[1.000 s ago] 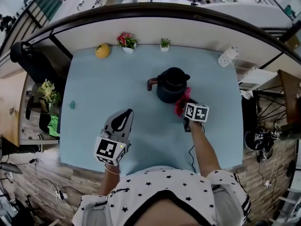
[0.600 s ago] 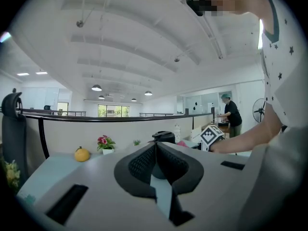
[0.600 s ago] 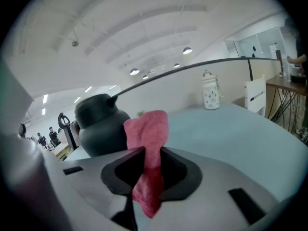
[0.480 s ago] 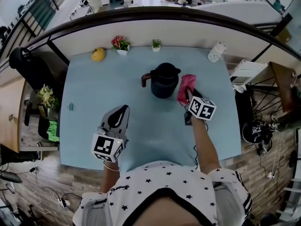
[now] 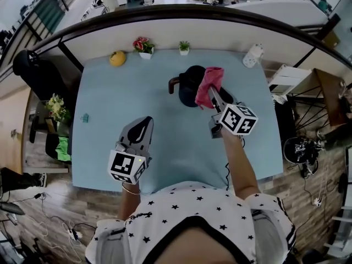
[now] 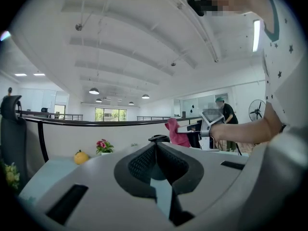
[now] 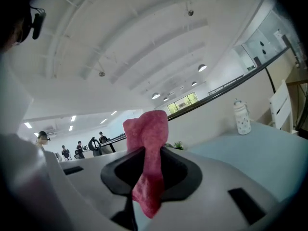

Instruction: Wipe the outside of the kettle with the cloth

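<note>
— Where's the dark, round-bodied kettle [image 5: 186, 90]?

— It stands upright on the light blue table [image 5: 110, 103], toward the far middle, with its brown curved handle pointing to the person's left.

— And the cloth?

— The pink, fuzzy cloth [image 5: 210, 81] hangs raised over the kettle's right side and covers part of it in the head view. I can't tell whether the fabric touches the kettle. In the left gripper view it shows just right of the lid and a little higher.

— What holds it?

— The right gripper [image 5: 213, 95]. Its jaws are clamped on the cloth. A bunched fold sticks up above them and a tail hangs down between them.

— The other one?

— The left gripper [image 5: 144, 124] hovers over the near left part of the table, well apart from the kettle. Its jaws are pressed together with nothing between them.

— Anything else around?

— Along the far edge there's a yellow round fruit-like ornament [image 5: 117, 58], pink flowers in a small white pot [image 5: 144, 45] and a tiny green plant in a white pot [image 5: 184, 48]. A white spotted bottle [image 5: 252, 55] is at the far right corner. A small teal clip [image 5: 84, 117] lies near the left edge.
</note>
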{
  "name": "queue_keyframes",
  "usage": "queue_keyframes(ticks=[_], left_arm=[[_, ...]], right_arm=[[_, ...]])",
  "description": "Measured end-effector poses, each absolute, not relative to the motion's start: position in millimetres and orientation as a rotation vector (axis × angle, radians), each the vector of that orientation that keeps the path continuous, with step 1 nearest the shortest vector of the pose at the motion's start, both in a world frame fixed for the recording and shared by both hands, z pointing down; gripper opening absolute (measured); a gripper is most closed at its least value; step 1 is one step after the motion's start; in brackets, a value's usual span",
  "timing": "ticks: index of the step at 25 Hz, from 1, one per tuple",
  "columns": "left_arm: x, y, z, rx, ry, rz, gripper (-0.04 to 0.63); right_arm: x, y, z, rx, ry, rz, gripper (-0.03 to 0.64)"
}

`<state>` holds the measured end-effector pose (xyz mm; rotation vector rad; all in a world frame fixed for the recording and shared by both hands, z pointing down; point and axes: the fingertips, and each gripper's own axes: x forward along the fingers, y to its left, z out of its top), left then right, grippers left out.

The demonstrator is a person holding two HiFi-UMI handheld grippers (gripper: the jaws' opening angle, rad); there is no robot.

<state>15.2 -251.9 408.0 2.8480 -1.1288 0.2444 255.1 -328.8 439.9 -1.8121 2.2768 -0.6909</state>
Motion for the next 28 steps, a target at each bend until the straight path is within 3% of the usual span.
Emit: queue_keyframes(ticks=[28], left_arm=[[5, -258, 417, 2.820, -1.146, 0.277, 0.031]], right_arm=[[242, -322, 560, -1.909, 2.242, -1.074, 0.089]])
